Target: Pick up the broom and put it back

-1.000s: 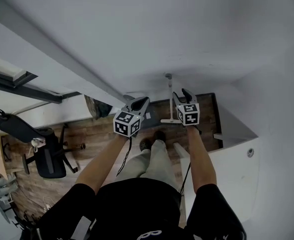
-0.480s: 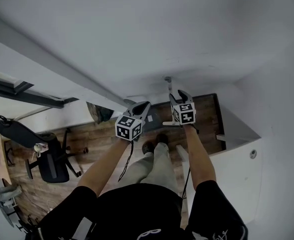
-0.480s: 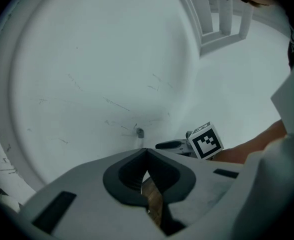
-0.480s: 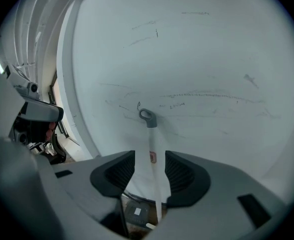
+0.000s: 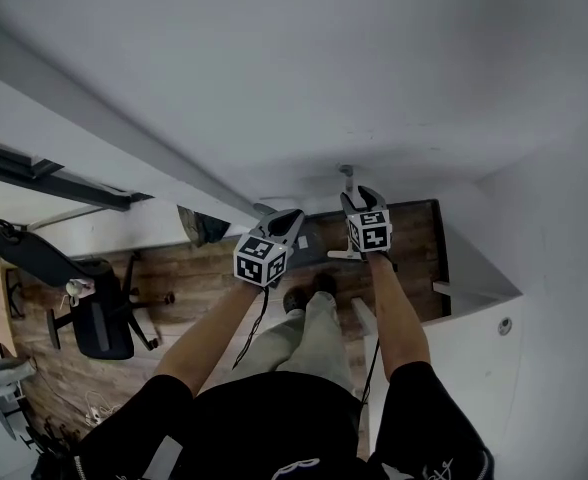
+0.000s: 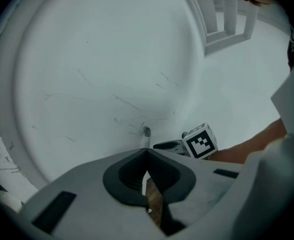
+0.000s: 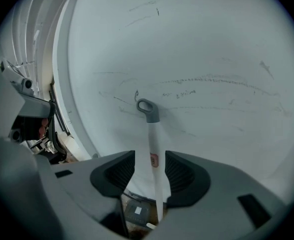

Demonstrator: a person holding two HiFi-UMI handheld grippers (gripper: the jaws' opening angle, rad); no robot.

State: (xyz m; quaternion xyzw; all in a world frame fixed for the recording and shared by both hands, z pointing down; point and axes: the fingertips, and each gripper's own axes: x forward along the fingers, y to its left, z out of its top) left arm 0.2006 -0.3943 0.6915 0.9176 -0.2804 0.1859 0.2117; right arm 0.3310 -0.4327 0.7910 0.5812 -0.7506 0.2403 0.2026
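**Obscured items.** In the head view, the broom (image 5: 346, 177) showed only its grey top loop and a short run of shaft against the white wall (image 5: 274, 78). The rest was covered by the right gripper (image 5: 361, 198) directly below it, at 6 o'clock. In the right gripper view, the lower shaft dropped behind the jaw bodies. A dark grey part with a pale label at its foot could not be identified.

**Right gripper.** The jaws stood apart. The white shaft stood upright between the pads, nearer the right pad, with a clear gap on the left. It was not clamped.

**Left gripper.** The left gripper (image 6: 147, 151) had its jaw tips pressed together with nothing between them. The broom loop stood at 12 o'clock of the tips, against the wall.

**Surroundings.** An office chair (image 5: 99, 313) stood on the wooden floor (image 5: 174, 273), at 8 o'clock of the left gripper and well apart from it.
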